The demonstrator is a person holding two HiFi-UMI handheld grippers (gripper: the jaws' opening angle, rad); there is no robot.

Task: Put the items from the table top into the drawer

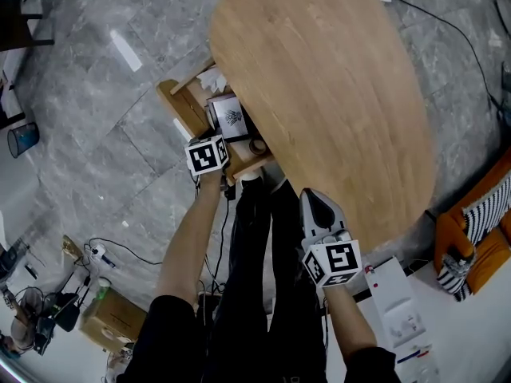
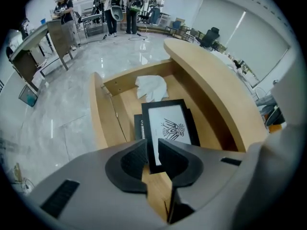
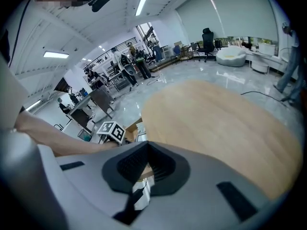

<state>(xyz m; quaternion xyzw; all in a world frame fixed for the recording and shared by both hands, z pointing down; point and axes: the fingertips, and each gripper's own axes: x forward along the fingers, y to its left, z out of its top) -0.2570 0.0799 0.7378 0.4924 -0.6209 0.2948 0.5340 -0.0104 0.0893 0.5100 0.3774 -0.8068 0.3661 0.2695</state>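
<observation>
**Inspector:** Status of the oval light-wood table top (image 1: 319,94)?

**Assessor:** Bare, above the open wooden drawer (image 2: 98,114). A crumpled white cloth (image 2: 152,86) lies at the drawer's far end. The left gripper (image 2: 152,152) clamps the black-framed white print (image 2: 168,126) inside the drawer, and release appears outstanding. The right gripper (image 3: 145,150) is closed, empty and apart from the drawer.

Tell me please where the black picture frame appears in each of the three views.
Head view: the picture frame stands in the open drawer, left of centre.
Left gripper view: at the centre, between the left gripper's jaws.
Right gripper view: it cannot be made out.
Shared landmark: the wooden table top.
</observation>
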